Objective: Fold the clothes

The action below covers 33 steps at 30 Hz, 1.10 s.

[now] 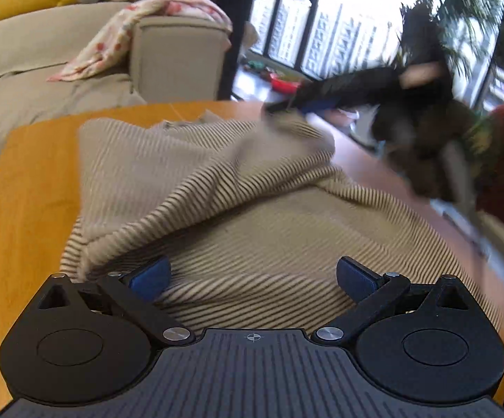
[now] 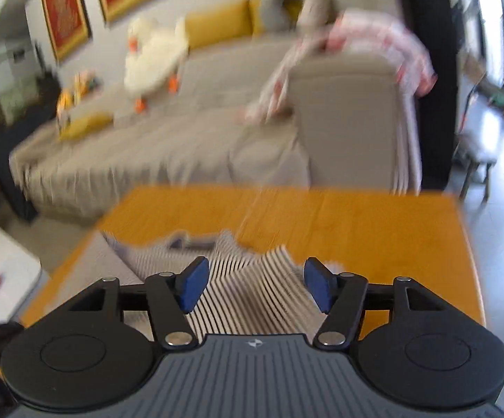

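A beige and dark striped garment [image 1: 238, 209] lies partly folded on the wooden table [image 1: 25, 216], one layer turned over the other. My left gripper [image 1: 252, 275] is open just above its near part, blue pads wide apart with nothing between them. In the left wrist view the right gripper [image 1: 300, 102] shows blurred at the garment's far edge. In the right wrist view, my right gripper [image 2: 255, 287] is open over the striped garment [image 2: 248, 282], pads either side of the cloth and not closed on it.
A beige sofa [image 2: 189, 139] stands beyond the table [image 2: 373, 237], with yellow cushions, a white plush duck [image 2: 154, 59] and a pink patterned blanket [image 1: 140, 31] over its arm. Large windows and a plant [image 1: 461, 7] are on the right. The table's far edge is near.
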Each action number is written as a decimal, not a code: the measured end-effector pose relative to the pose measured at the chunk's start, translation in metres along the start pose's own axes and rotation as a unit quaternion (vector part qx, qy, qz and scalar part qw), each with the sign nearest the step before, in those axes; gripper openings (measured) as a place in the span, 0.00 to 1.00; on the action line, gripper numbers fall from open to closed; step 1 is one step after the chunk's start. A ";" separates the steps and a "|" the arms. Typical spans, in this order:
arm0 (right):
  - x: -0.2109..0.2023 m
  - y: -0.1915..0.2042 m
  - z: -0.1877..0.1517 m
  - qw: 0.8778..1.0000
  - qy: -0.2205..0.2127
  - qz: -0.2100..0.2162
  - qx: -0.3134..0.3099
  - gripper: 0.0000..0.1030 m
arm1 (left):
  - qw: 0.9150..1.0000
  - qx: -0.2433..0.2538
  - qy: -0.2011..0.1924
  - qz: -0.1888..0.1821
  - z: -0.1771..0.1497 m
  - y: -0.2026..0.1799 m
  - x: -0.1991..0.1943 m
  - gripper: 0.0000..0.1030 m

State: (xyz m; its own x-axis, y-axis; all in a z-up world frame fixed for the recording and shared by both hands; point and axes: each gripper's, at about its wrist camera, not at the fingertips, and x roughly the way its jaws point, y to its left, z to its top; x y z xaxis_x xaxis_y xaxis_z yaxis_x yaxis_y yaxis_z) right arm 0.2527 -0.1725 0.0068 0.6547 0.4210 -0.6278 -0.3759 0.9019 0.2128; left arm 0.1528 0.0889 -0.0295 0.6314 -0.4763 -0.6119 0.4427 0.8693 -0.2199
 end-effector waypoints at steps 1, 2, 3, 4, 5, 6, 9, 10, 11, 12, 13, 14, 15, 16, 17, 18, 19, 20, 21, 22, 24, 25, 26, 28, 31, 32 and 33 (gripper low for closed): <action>0.014 0.004 0.001 1.000 0.020 -0.001 -0.006 0.44 | 1.000 -0.011 -0.008 0.000 0.002 0.005 -0.004 1.00; 0.024 0.010 0.002 0.999 0.034 -0.003 -0.017 0.14 | 1.000 -0.021 -0.015 0.003 0.004 0.010 -0.008 1.00; 0.028 0.018 0.006 0.999 0.038 -0.005 -0.030 0.08 | 0.999 -0.030 -0.021 0.008 0.006 0.015 -0.010 1.00; 0.026 0.026 0.013 0.999 0.026 -0.004 -0.042 0.07 | 0.999 -0.036 -0.026 0.013 0.008 0.019 -0.012 1.00; 0.017 0.033 0.024 0.999 0.001 0.003 -0.050 0.07 | 0.998 -0.043 -0.030 0.020 0.010 0.023 -0.012 1.00; 0.002 0.040 0.037 0.998 -0.032 0.013 -0.055 0.07 | 0.998 -0.049 -0.033 0.027 0.013 0.026 -0.012 1.00; -0.059 0.052 0.067 0.986 -0.136 0.058 -0.083 0.07 | 0.997 -0.060 -0.044 0.032 0.020 0.031 -0.016 1.00; -0.081 0.055 0.068 0.978 -0.161 0.072 -0.108 0.07 | 0.997 -0.060 -0.048 0.024 0.021 0.031 -0.018 1.00; -0.099 0.058 0.064 0.972 -0.175 0.075 -0.137 0.08 | 0.997 -0.058 -0.050 0.018 0.022 0.029 -0.020 1.00; -0.113 0.060 0.054 0.968 -0.178 0.064 -0.166 0.08 | 0.997 -0.052 -0.049 0.013 0.022 0.027 -0.023 1.00; -0.124 0.061 0.042 0.964 -0.176 0.053 -0.192 0.08 | 0.998 -0.047 -0.047 0.009 0.022 0.024 -0.024 1.00; -0.128 0.057 0.027 0.966 -0.157 0.037 -0.204 0.09 | 0.998 -0.041 -0.043 0.004 0.022 0.021 -0.024 1.00; -0.132 0.053 0.012 0.966 -0.138 0.022 -0.216 0.11 | 0.999 -0.037 -0.039 0.000 0.021 0.017 -0.024 1.00; -0.134 0.049 -0.003 0.967 -0.117 0.005 -0.227 0.12 | 0.999 -0.034 -0.035 -0.004 0.022 0.014 -0.022 1.00; -0.133 0.041 -0.018 0.969 -0.092 -0.015 -0.228 0.12 | 0.999 -0.030 -0.030 -0.008 0.022 0.012 -0.020 1.00; -0.133 0.032 -0.032 0.974 -0.069 -0.026 -0.216 0.16 | 0.999 -0.025 -0.026 -0.010 0.022 0.008 -0.020 1.00; -0.133 0.023 -0.044 0.978 -0.047 -0.035 -0.201 0.18 | 0.999 -0.020 -0.022 -0.013 0.021 0.004 -0.019 1.00; -0.134 0.013 -0.052 0.984 -0.035 -0.036 -0.172 0.20 | 1.000 -0.014 -0.019 -0.016 0.021 0.000 -0.019 1.00; -0.137 0.004 -0.056 0.989 -0.033 -0.033 -0.140 0.25 | 1.000 -0.007 -0.018 -0.020 0.022 -0.004 -0.020 1.00; -0.139 -0.004 -0.059 0.993 -0.032 -0.031 -0.108 0.33 | 1.000 -0.001 -0.018 -0.024 0.022 -0.007 -0.020 1.00; -0.141 -0.017 -0.057 0.998 -0.040 -0.020 -0.040 0.44 | 0.999 0.008 -0.023 -0.025 0.024 -0.013 -0.019 1.00; -0.139 -0.022 -0.054 0.999 -0.043 -0.010 -0.007 0.47 | 0.999 0.010 -0.026 -0.023 0.026 -0.015 -0.018 1.00; -0.135 -0.027 -0.053 0.999 -0.046 0.002 0.021 0.49 | 0.999 0.009 -0.028 -0.018 0.027 -0.015 -0.016 1.00; -0.123 -0.033 -0.052 0.997 -0.044 0.020 0.067 0.49 | 1.000 0.002 -0.030 -0.002 0.030 -0.012 -0.012 1.00; -0.085 -0.030 -0.054 0.996 -0.024 0.020 0.087 0.49 | 0.999 -0.023 -0.030 0.028 0.031 -0.001 -0.006 1.00; -0.070 -0.027 -0.055 0.996 -0.009 0.019 0.082 0.45 | 0.998 -0.034 -0.031 0.037 0.033 0.004 -0.004 1.00; -0.055 -0.022 -0.054 0.997 0.004 0.017 0.074 0.22 | 0.997 -0.044 -0.034 0.046 0.034 0.009 -0.002 1.00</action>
State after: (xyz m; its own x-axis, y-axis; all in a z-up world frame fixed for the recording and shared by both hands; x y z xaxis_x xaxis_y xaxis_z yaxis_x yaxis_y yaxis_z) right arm 0.1893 -0.2211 -0.0040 0.6372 0.4515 -0.6246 -0.2970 0.8917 0.3417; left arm 0.1767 0.0932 -0.0042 0.7091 -0.3998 -0.5808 0.3257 0.9163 -0.2331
